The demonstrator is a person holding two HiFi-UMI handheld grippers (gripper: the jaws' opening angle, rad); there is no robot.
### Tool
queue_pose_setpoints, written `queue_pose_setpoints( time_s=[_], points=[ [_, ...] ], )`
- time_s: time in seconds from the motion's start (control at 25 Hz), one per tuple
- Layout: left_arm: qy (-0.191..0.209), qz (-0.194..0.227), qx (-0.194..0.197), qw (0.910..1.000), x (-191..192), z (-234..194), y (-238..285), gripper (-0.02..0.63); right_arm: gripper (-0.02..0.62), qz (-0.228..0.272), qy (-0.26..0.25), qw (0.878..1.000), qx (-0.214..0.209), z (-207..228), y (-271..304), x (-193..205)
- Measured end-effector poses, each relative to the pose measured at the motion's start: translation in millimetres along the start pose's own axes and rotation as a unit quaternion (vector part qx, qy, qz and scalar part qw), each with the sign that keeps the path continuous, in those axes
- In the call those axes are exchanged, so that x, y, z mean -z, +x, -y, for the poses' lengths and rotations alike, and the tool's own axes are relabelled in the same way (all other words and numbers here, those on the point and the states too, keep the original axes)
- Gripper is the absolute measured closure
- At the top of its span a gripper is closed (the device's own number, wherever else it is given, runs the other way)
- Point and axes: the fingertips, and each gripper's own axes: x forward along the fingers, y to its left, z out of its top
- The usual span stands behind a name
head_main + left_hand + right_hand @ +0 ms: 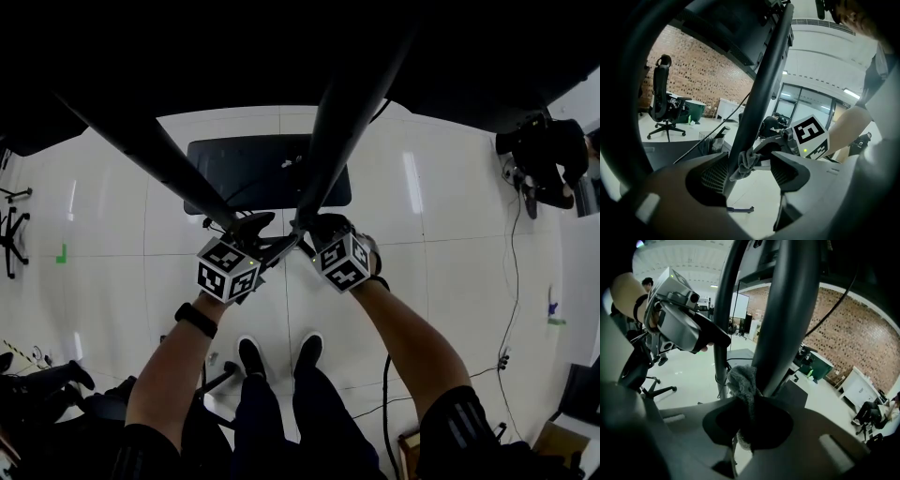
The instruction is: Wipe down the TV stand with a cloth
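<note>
The cloth (743, 380) (grey and bunched) was pinched between the pressed-together jaws of the right gripper (745, 401); it was laid against the near side of the stand's dark pole (787, 324). The pole rose at a slant, up and away from those jaws, so its long axis lay roughly along the line a wipe would have to follow.

In the left gripper view the jaws of the left gripper (751, 169) were spread, with nothing pinched. A dark pole appeared to run up between them, close to the left-hand pad, though contact could not be settled. The cloth was seen there just beside that pole, touching it, with the right gripper's marker cube beyond.

In the head view the two grippers were side by side and near each other, low against the slanted poles; the stand's base plate (267, 173) lay beyond them on the white floor (450, 234).

The right gripper was judged the working one, since it alone carried the cloth. The coming stroke was judged to turn on the cloth being drawn along the pole's length — not across it — with the bunched part held flat to the surface; the left gripper was taken to be steadying the pole or merely standing by.
</note>
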Motion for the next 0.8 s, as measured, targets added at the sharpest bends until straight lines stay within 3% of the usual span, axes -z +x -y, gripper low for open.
queue_pose_setpoints(
  time_s=[0.44, 0.8],
  points=[
    [-0.007, -0.018, 0.005, 0.9998, 32, -2, 8, 0.301, 0.563, -0.017, 0.042, 0.999, -0.003, -11, 27, 27],
    [0.009, 0.012, 0.004, 0.9999, -18, 24, -23, 0.301, 0.563, 0.075, 0.05, 0.996, -0.011, -20, -50, -37]
  ],
)
